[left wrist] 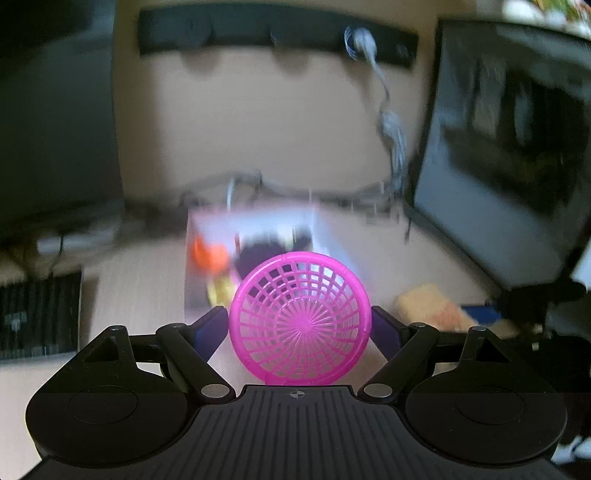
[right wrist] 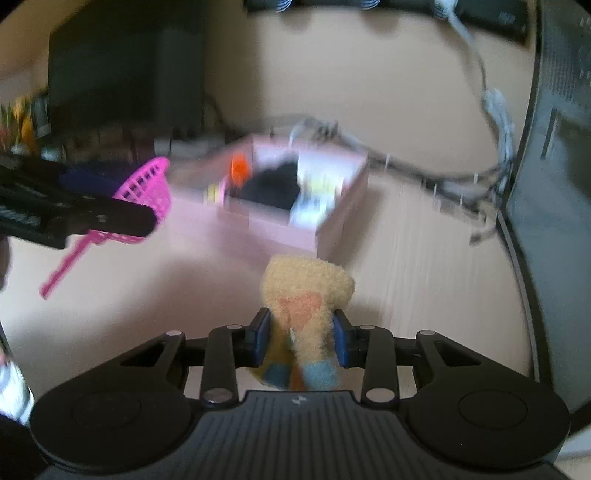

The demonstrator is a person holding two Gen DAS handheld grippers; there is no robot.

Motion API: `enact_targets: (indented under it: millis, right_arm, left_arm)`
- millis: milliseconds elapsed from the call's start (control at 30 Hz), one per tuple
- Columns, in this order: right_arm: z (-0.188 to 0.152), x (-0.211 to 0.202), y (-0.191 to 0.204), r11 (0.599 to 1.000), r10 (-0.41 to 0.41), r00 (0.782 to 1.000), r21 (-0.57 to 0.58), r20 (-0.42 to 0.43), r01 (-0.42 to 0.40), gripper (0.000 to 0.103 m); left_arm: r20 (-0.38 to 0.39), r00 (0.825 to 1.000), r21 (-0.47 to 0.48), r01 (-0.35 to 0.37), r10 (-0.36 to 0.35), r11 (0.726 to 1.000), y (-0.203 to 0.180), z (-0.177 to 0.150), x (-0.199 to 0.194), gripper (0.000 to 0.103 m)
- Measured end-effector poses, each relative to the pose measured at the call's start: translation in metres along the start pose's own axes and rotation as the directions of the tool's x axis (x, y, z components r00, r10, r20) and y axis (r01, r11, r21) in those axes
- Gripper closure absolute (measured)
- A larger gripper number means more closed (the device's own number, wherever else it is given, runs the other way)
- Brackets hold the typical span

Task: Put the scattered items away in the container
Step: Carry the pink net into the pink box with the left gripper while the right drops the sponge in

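Note:
A pink plastic strainer (left wrist: 299, 319) sits between the blue pads of my left gripper (left wrist: 299, 325), which is shut on its round bowl above the desk. In the right wrist view the same pink strainer (right wrist: 146, 192) hangs at the left with its handle pointing down. My right gripper (right wrist: 301, 339) is shut on a fuzzy yellow sock (right wrist: 306, 291) with a pink heart and blue toes. A pale pink box (right wrist: 280, 225) lies ahead on the desk, holding a black item, an orange item and white packets. The pink box (left wrist: 199, 258) is partly hidden behind the strainer in the left wrist view.
A dark monitor (left wrist: 509, 166) stands at the right and a keyboard (left wrist: 37, 317) lies at the left. Cables (right wrist: 443, 177) trail along the desk behind the box. A black rail (left wrist: 277, 33) is fixed on the wall. The yellow sock (left wrist: 432, 306) shows right of the strainer.

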State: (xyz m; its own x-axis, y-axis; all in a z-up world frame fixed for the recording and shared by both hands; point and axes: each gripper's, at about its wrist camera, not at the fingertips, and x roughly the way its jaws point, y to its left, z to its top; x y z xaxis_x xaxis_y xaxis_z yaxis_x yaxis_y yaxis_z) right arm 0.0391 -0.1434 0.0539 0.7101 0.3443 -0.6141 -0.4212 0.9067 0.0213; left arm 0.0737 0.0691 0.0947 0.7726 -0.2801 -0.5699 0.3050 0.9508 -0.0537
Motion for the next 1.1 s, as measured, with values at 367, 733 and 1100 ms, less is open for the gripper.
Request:
enact_targets:
  millis: [367,733,1100]
  right_arm:
    - [0.108,0.041,-0.018,0.998,0.02,0.983,0.053,0.18,-0.03,0.069]
    - [0.111,0.124,-0.039,0.989,0.053,0.997,0.134,0.053,-0.059,0.047]
    - [0.098,0.103,-0.052,0.974,0.015,0.997,0.224,0.079,-0.033,0.04]
  left_arm:
    - [0.079,0.996,-0.083,0.056,-0.049,0.995,0.042,0.111,0.075,0.016]
    - [-0.085,0.988,-0.18,0.112,-0.129,0.977,0.079,0.101,0.149,0.007]
    - [-0.043,0.986,-0.017,0.162,-0.163,0.987,0.053,0.089,0.159,0.005]
